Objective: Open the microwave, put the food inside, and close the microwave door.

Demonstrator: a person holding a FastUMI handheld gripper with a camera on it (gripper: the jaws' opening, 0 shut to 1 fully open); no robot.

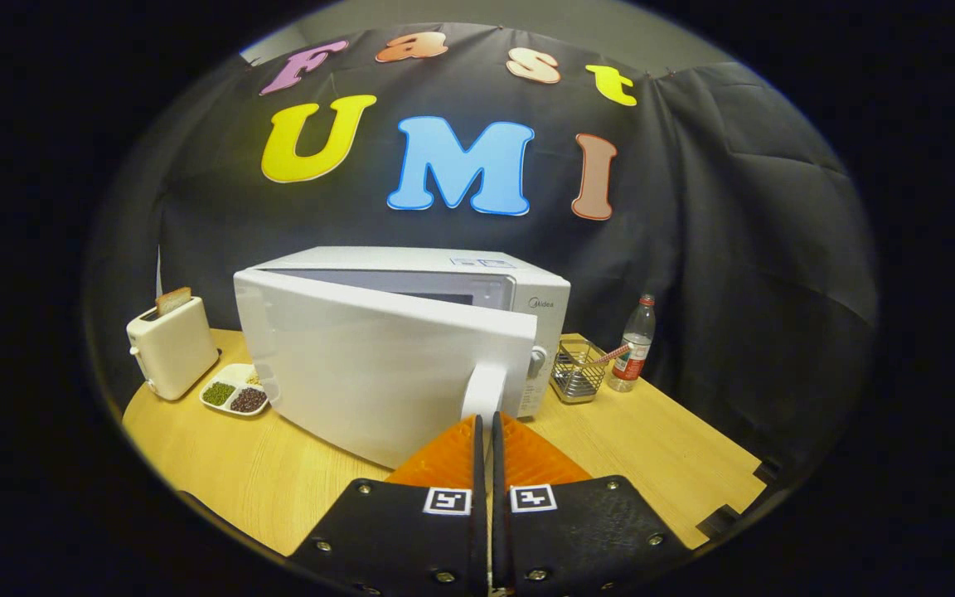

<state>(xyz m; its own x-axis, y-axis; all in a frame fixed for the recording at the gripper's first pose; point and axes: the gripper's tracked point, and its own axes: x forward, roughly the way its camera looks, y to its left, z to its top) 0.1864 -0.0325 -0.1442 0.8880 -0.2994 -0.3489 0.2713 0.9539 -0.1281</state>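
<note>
The white microwave [527, 286] stands on the wooden table, its door [378, 365] swung partly open toward me and hinged on the left. The door's white handle [484, 388] is at its right edge. My gripper [486, 419] is shut with nothing between its fingers, and its tips are right at the lower end of that handle. The door hides the microwave's cavity, so I cannot tell what is inside. A white sectioned dish of beans and grains [235, 394] lies on the table left of the microwave.
A white toaster [171, 347] with a slice of bread [172, 299] stands at the table's left end. Right of the microwave are a wire basket [577, 371] and a plastic bottle [633, 344]. The table's [660, 448] near right part is bare wood.
</note>
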